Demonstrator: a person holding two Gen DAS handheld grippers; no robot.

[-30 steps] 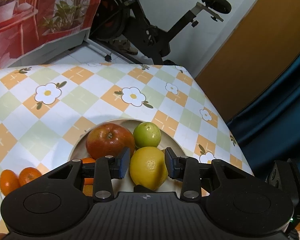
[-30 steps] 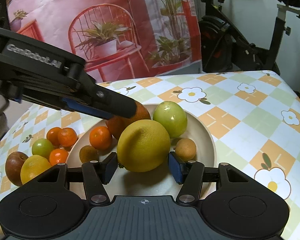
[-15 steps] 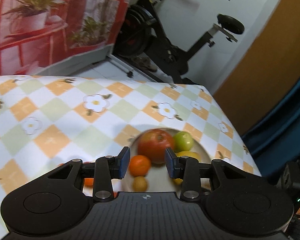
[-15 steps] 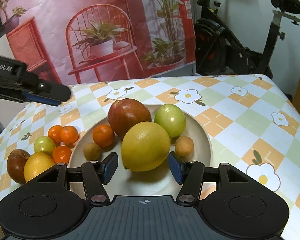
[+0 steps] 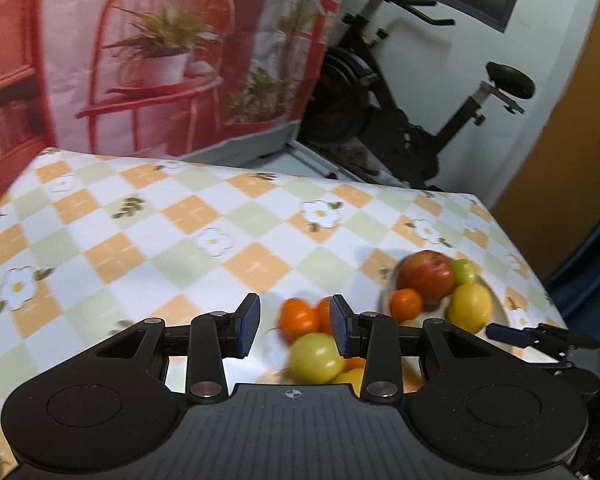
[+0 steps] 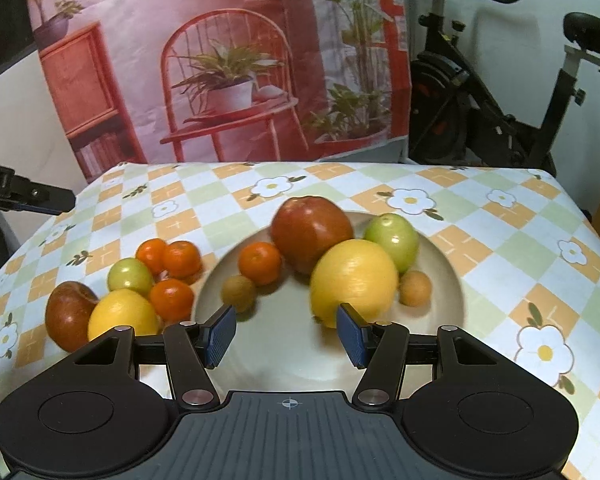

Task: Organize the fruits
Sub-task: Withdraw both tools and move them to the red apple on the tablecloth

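A beige plate (image 6: 440,264) holds a red apple (image 6: 310,228), a green fruit (image 6: 392,236), a large yellow citrus (image 6: 354,280), a mandarin (image 6: 260,262) and two small brown fruits. Left of it on the cloth lie mandarins (image 6: 168,256), a green fruit (image 6: 130,276), a lemon (image 6: 122,316) and a dark apple (image 6: 68,312). My right gripper (image 6: 286,334) is open and empty over the plate's near side. My left gripper (image 5: 294,324) is open and empty above the loose mandarins (image 5: 300,318) and green fruit (image 5: 316,356); the plate (image 5: 384,300) lies to its right.
The table has a checked flower tablecloth (image 6: 480,216). An exercise bike (image 6: 500,92) and a printed backdrop (image 6: 228,60) stand behind it. The table's right edge (image 5: 540,280) drops off near a dark curtain. The left gripper's fingertip (image 6: 40,196) shows at the left of the right wrist view.
My left gripper has pulled away from the plate to the left and now hovers over the loose fruit. My right gripper has backed off slightly from the yellow citrus.
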